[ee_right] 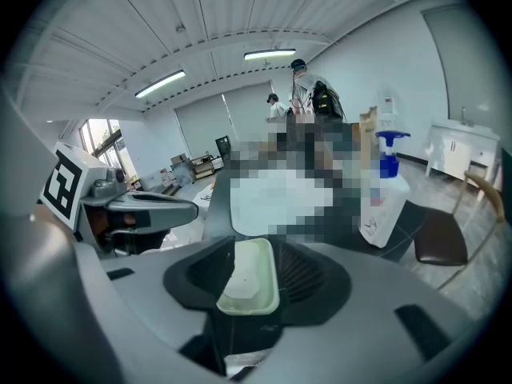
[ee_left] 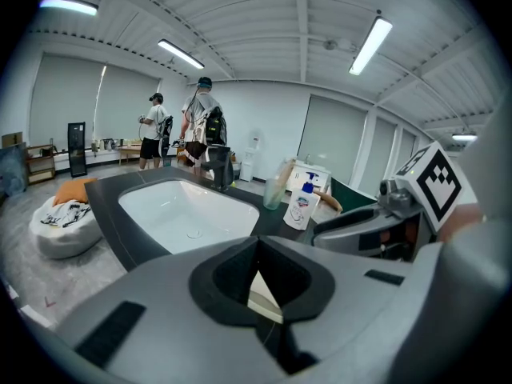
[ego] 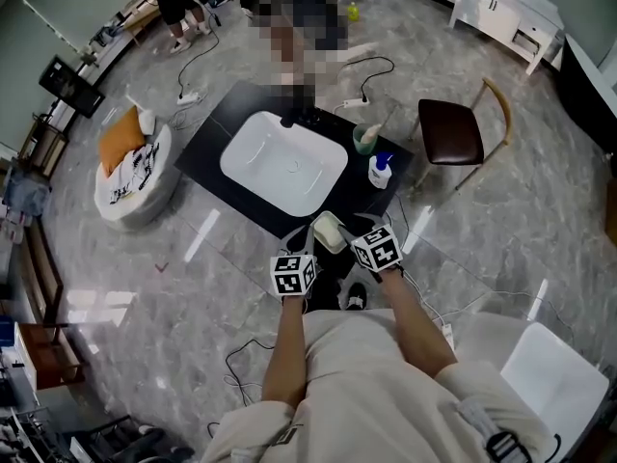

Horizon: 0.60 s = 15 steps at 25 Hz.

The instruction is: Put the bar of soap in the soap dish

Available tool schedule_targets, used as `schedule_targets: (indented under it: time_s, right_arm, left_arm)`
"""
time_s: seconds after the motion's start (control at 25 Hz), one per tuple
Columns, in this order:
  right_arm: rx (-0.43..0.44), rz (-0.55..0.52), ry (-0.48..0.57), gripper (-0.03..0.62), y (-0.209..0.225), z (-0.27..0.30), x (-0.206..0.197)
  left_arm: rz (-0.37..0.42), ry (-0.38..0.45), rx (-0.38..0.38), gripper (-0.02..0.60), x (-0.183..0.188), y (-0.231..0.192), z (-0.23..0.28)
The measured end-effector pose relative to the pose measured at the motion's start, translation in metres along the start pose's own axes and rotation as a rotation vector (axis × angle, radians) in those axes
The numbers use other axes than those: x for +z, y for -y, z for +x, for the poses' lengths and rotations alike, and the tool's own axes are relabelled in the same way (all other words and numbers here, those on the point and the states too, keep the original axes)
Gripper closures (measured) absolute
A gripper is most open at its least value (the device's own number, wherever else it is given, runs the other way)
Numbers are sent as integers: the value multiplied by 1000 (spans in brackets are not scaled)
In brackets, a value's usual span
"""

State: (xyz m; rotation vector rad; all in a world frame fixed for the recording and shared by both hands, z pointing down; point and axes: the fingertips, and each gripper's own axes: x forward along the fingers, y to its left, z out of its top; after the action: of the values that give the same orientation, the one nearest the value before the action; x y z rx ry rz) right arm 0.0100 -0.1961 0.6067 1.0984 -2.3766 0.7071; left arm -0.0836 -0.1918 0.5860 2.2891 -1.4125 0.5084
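Observation:
A pale green soap dish sits at the near edge of the black counter. In the right gripper view, the dish lies between the jaws with a white bar of soap resting in it, leaning to its left side. My right gripper stands wide around the dish, and I see no pad pressing on it. My left gripper is just left of the dish, its tips meeting. A pale edge shows through the gap behind them; whether it is pinched is unclear. Both grippers flank the dish.
A white sink with a dark faucet fills the counter. A blue-capped pump bottle and a green cup stand at its right. A brown chair is to the right, a beanbag to the left, and cables cross the floor.

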Motion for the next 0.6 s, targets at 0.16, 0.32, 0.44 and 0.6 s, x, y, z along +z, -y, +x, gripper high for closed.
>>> schedule_targets:
  time_s: [0.16, 0.32, 0.44, 0.6]
  right_arm:
    - [7, -6, 1, 433, -6, 4, 1]
    - [9, -5, 7, 441, -9, 7, 3]
    - [10, -11, 8, 448, -11, 8, 5]
    - [12, -24, 9, 459, -11, 14, 10]
  left_arm:
    - [-2, 0, 8, 577, -3, -5, -5]
    - [0, -2, 13, 577, -4, -10, -7]
    - [-2, 0, 13, 577, -6, -11, -10]
    - [10, -7, 22, 577, -8, -18, -8]
